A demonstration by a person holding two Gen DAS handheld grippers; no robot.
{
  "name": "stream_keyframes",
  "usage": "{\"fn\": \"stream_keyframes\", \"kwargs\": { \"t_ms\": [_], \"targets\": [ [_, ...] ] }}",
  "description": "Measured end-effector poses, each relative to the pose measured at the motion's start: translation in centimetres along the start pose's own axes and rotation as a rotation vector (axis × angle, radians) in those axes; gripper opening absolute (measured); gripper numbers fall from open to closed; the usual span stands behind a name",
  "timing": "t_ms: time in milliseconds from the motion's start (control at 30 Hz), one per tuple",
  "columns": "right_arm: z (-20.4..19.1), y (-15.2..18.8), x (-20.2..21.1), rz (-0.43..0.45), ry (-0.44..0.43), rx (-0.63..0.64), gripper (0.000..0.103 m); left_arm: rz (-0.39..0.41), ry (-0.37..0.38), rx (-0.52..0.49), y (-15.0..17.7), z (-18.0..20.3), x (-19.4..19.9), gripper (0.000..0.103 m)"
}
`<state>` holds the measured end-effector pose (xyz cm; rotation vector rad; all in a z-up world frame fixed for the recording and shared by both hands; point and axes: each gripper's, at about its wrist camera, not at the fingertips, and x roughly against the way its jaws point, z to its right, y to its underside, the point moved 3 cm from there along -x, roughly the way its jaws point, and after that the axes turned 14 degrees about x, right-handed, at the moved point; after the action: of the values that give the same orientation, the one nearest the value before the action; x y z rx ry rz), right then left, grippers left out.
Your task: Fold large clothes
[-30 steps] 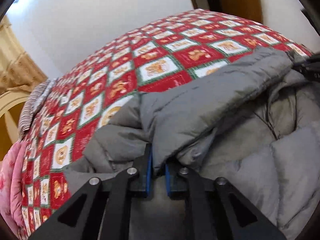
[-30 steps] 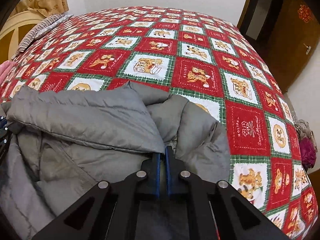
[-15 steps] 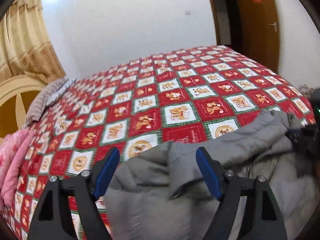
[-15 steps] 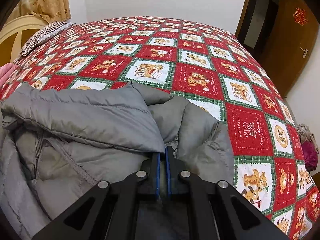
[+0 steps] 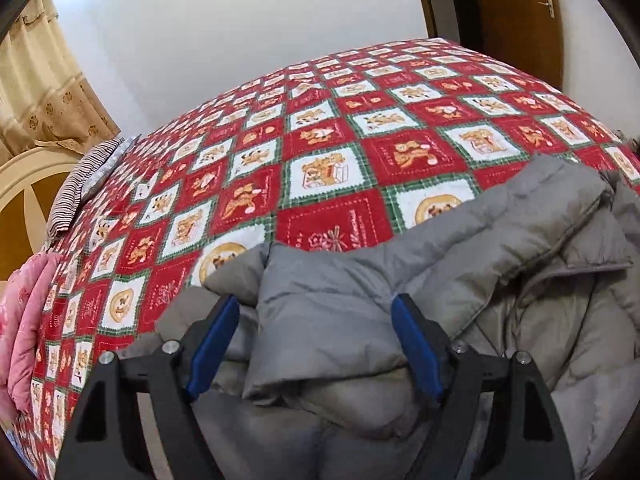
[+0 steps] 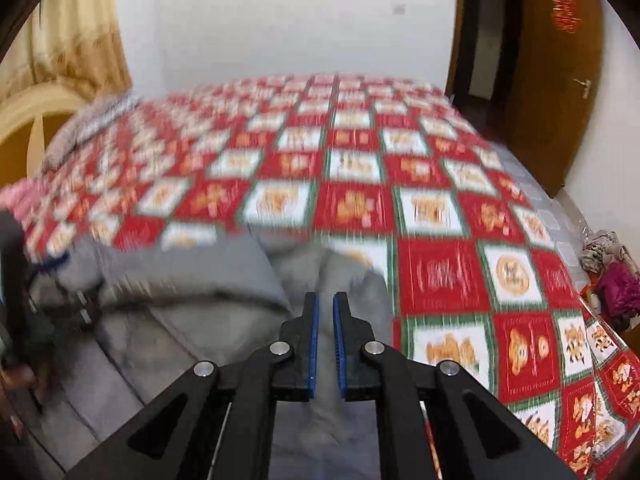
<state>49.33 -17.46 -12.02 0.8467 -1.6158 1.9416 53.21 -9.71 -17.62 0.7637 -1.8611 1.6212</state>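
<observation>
My left tool (image 5: 316,344) is now standing wide apart over the grey padded jacket (image 5: 460,280); a second ago it was clamping a fold, and its blue pads are no longer touching the fabric. My right tool (image 6: 324,344) has just been parting slightly, leaving a narrow gap with nothing pinched, and is sitting higher above the jacket (image 6: 192,280) than before. The jacket is lying bunched at the near edge of the bed (image 5: 360,128), on the red checked quilt. A striped pillow (image 5: 80,184) and pink bedding (image 5: 24,320) are lying at the left.
</observation>
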Motion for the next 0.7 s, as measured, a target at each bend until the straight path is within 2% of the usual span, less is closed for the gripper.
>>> {"fn": "stream_keyframes", "kwargs": {
  "t_ms": [33, 67, 100, 167, 200, 233, 267, 333, 467, 533, 600, 700],
  "targets": [
    [-0.2, -0.9, -0.2, 0.017, -0.017, -0.008, 0.031, 0.0, 0.003, 0.003, -0.4, 0.2, 0.1, 0.082],
    [-0.8, -1.9, -0.8, 0.028, -0.05, -0.01, 0.056, 0.004, 0.008, 0.008, -0.7, 0.3, 0.4, 0.082],
    [-1.4, -2.7, -1.8, 0.03, -0.098, -0.014, 0.062, 0.008, 0.016, 0.016, -1.0, 0.4, 0.6, 0.082],
    [-2.5, -3.8, -3.6, 0.035, -0.151, -0.017, 0.063, 0.03, 0.052, 0.044, -1.6, 0.4, 1.6, 0.082],
    [-2.8, -4.1, -4.3, 0.026, -0.155, -0.016, 0.063, 0.046, 0.075, 0.057, -2.0, 0.6, 2.2, 0.086],
    [-3.2, -4.2, -5.2, 0.008, -0.154, -0.019, 0.06, 0.057, 0.089, 0.061, -2.2, 0.8, 2.4, 0.09],
    [-3.8, -4.1, -6.0, -0.008, -0.167, -0.013, 0.051, 0.067, 0.096, 0.063, -2.3, 1.2, 2.4, 0.096],
    [-5.0, -3.5, -7.1, -0.045, -0.18, 0.02, 0.044, 0.062, 0.087, 0.057, -2.4, 1.7, 1.7, 0.097],
    [-6.2, -1.3, -8.3, -0.09, -0.167, 0.066, 0.044, -0.013, 0.046, 0.069, -1.4, 2.0, -2.0, 0.097],
    [-6.3, -0.5, -8.5, -0.091, -0.156, 0.081, 0.044, -0.036, 0.054, 0.09, -0.8, 1.7, -2.6, 0.097],
    [-6.2, 0.2, -8.7, -0.091, -0.155, 0.092, 0.044, -0.035, 0.057, 0.097, -0.3, 1.5, -3.0, 0.102],
    [-6.2, 0.7, -9.5, -0.099, -0.151, 0.101, 0.044, -0.063, 0.066, 0.118, 0.6, 1.3, -4.2, 0.103]
  ]
}}
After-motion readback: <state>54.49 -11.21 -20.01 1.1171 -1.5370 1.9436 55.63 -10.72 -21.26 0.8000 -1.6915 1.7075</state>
